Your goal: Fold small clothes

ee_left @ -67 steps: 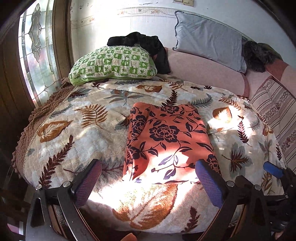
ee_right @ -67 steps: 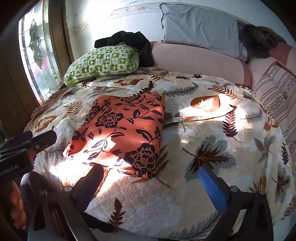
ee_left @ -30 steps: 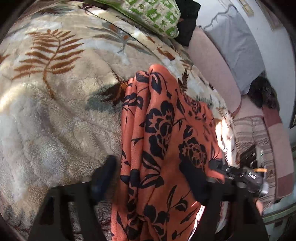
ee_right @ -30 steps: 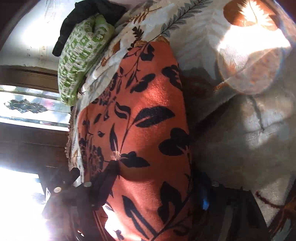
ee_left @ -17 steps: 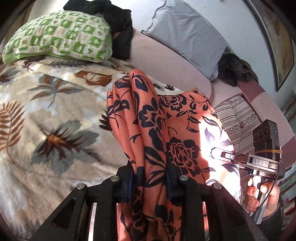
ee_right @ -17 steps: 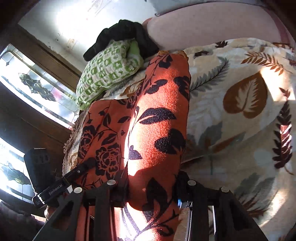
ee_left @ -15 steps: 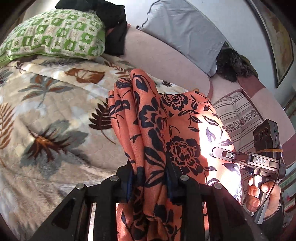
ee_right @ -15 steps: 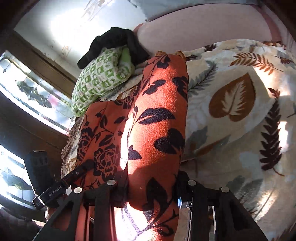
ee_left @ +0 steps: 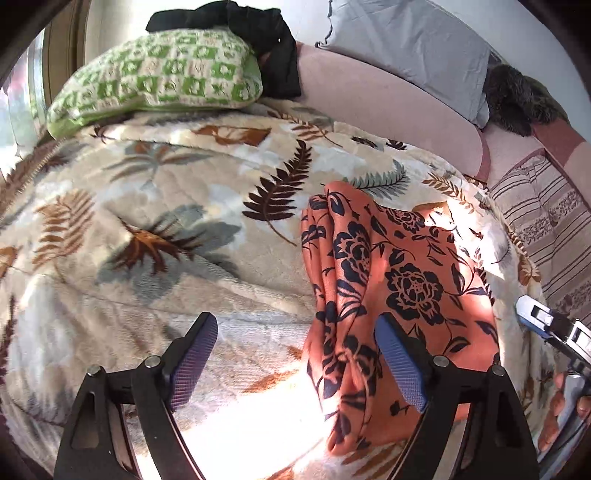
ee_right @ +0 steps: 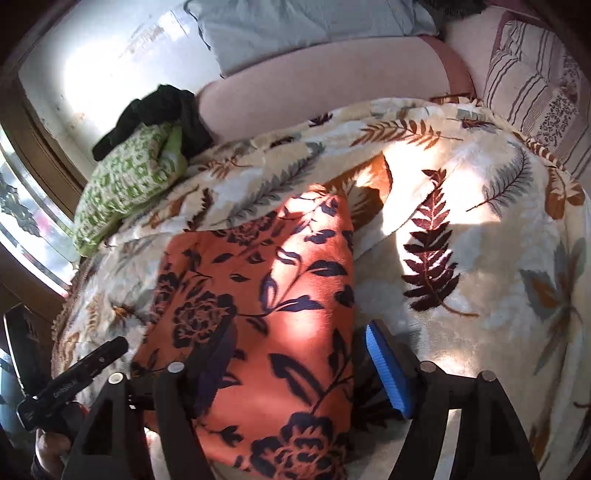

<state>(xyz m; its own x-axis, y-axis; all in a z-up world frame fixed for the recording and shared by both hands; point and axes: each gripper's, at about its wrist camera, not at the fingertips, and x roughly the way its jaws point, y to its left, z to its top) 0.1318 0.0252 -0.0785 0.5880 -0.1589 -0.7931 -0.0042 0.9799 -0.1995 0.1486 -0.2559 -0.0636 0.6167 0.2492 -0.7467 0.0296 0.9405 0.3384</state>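
A folded orange cloth with dark flower print [ee_left: 402,291] lies flat on the leaf-patterned blanket [ee_left: 155,229]. It also shows in the right wrist view [ee_right: 258,302]. My left gripper [ee_left: 295,362] is open, just left of the cloth's near edge, its right finger [ee_left: 400,367] over the cloth. My right gripper [ee_right: 299,369] is open, its jaws apart astride the cloth's near right edge. The right gripper's body shows at the right edge of the left wrist view [ee_left: 554,328], and the left gripper's body shows in the right wrist view [ee_right: 74,380].
A green checked pillow [ee_left: 159,85] with a black garment [ee_left: 258,33] lies at the back left. A grey pillow [ee_left: 410,48] leans on the pink bolster [ee_left: 376,99]. A striped cushion [ee_left: 546,218] is at right. A window [ee_right: 22,206] is on the left.
Both grippers were shut on the lifted cloth half a second ago. They have let go and opened, and the cloth now lies flat, further right on the blanket.
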